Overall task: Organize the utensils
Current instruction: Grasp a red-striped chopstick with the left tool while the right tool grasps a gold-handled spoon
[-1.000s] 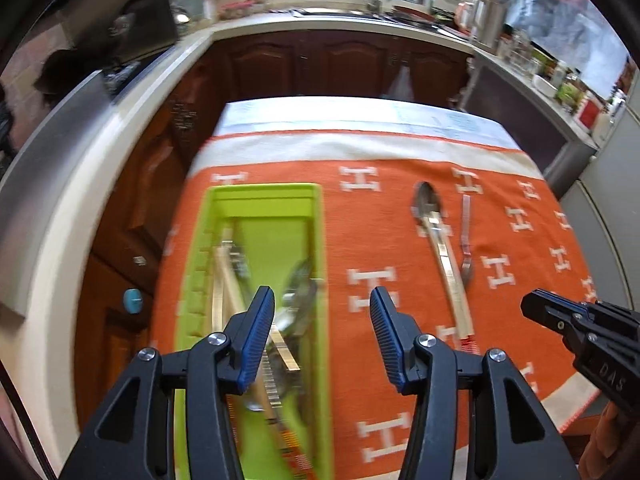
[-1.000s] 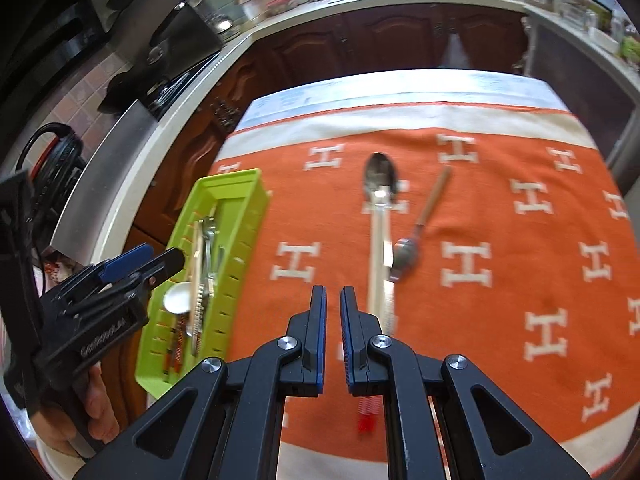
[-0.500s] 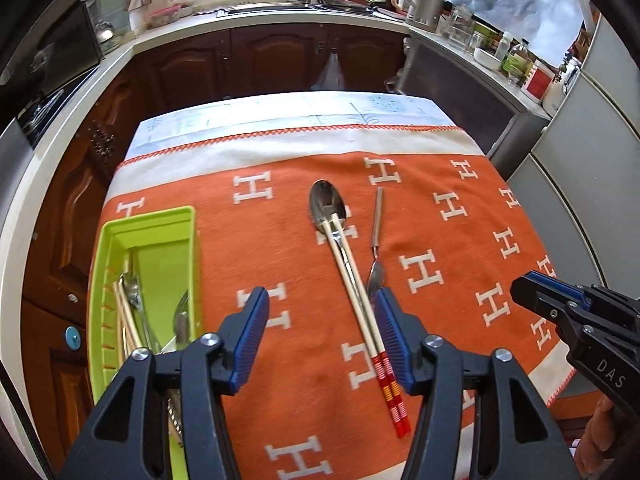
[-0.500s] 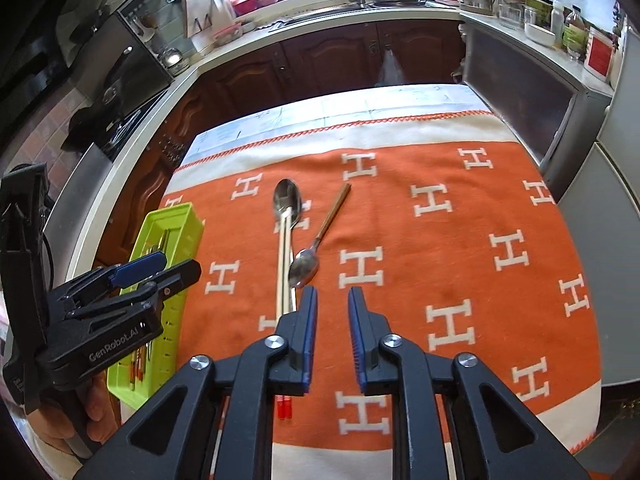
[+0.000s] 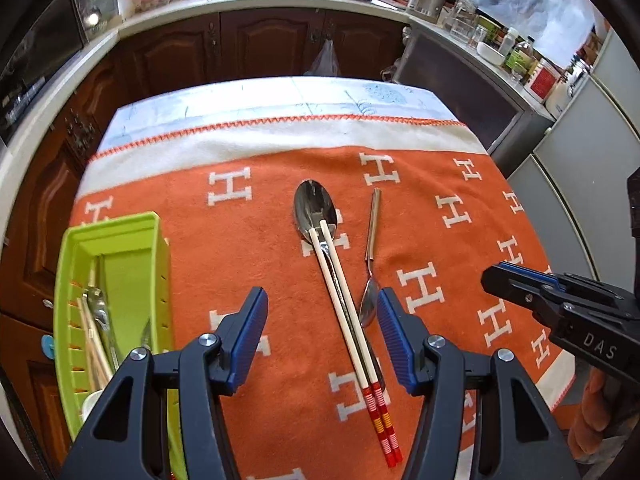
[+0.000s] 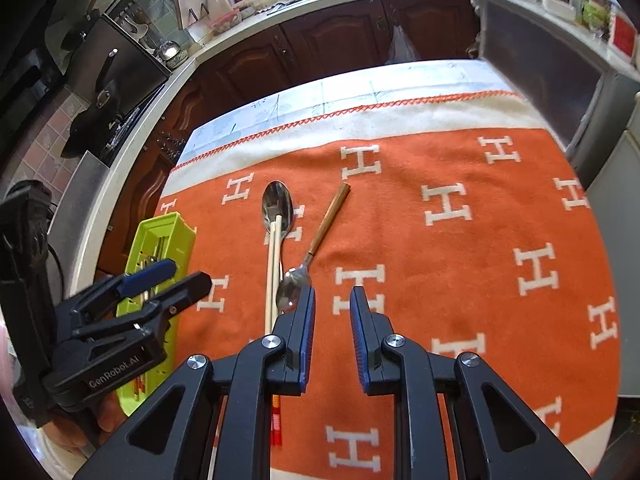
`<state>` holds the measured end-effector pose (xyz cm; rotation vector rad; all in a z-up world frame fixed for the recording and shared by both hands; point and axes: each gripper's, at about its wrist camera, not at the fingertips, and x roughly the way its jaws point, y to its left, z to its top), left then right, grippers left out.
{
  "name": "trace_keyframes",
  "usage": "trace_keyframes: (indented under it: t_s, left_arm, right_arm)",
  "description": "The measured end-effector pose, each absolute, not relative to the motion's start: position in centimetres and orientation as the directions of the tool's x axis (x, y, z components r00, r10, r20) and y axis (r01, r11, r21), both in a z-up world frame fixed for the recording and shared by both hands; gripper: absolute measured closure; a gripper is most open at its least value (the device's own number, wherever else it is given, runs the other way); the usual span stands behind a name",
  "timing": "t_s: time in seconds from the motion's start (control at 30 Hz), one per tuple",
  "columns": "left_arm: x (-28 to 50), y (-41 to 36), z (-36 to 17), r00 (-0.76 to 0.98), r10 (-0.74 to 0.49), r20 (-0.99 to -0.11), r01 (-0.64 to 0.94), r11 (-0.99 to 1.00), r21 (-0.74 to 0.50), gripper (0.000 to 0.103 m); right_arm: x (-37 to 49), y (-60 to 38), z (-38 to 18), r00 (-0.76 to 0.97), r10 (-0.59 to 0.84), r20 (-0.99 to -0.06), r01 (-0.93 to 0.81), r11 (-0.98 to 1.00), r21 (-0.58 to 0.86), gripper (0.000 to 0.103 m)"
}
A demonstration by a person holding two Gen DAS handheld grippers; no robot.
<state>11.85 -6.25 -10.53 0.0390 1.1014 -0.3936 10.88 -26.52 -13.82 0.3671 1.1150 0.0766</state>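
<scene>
Left tool (image 5: 322, 330) over chopsticks (image 5: 348, 312), spoon (image 5: 370, 272) beside

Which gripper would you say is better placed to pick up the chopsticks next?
Probably the left gripper: its open jaws frame the chopsticks, while the right gripper sits beside them.

Both handheld grippers tilt steeply downward, side by side. The left gripper (image 5: 322, 334) stands with jaws well apart and nothing between its pads; the right gripper (image 6: 332, 326), its jaws parted by a narrow gap after just widening, grips nothing either.
</scene>
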Motion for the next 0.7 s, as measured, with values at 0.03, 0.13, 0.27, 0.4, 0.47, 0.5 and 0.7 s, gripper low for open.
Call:
trace_keyframes:
  t_s: [0.03,0.13,0.27,0.4,0.47,0.5,0.7]
  left_arm:
    - [12.1,-6.3,-10.9,0.381,-0.295,-0.876,0.324,0.930,-0.172,0.048]
    - [13.0,-6.3,-12.2,0.359,-0.297,-0.885,0.310,0.932,-0.187,0.054]
    - [13.8,-6.4,-13.8,0.335,-0.286,-0.898,0.296,0.937,-0.187,0.064]
    - [14.0,-6.8,-15.0,0.307,-0.285,-0.908,0.297,0.935,-0.193,0.066]
    - [13.9,-7.0,-15.4,0.300,-0.284,-0.911,0.301,0.934,-0.192,0.066]
    - [13.9,-7.2,-15.6,0.295,-0.282,-0.913,0.303,0.934,-0.190,0.066]
    - [13.7,-7.6,-16.8,0.273,-0.271,-0.923,0.303,0.935,-0.184,0.066]
  right_arm:
    - [11.6,-26.6,-14.3,0.438,0.257,-0.862,0.124,0.932,0.341,0.085]
    - [13.4,-26.9,-15.8,0.416,0.290,-0.862,0.139,0.916,0.376,0.085]
    - [16.5,-27.0,-18.6,0.368,0.339,-0.866,0.163,0.893,0.419,0.085]
    - [19.4,-26.5,-20.7,0.334,0.347,-0.876,0.186,0.887,0.422,0.085]
    - [21.0,-26.2,-21.7,0.322,0.338,-0.884,0.196,0.890,0.411,0.084]
    - [21.6,-26.0,-22.0,0.318,0.327,-0.890,0.199,0.895,0.400,0.083]
    - [24.6,-23.4,-23.6,0.297,0.202,-0.933,0.178,0.948,0.262,0.079]
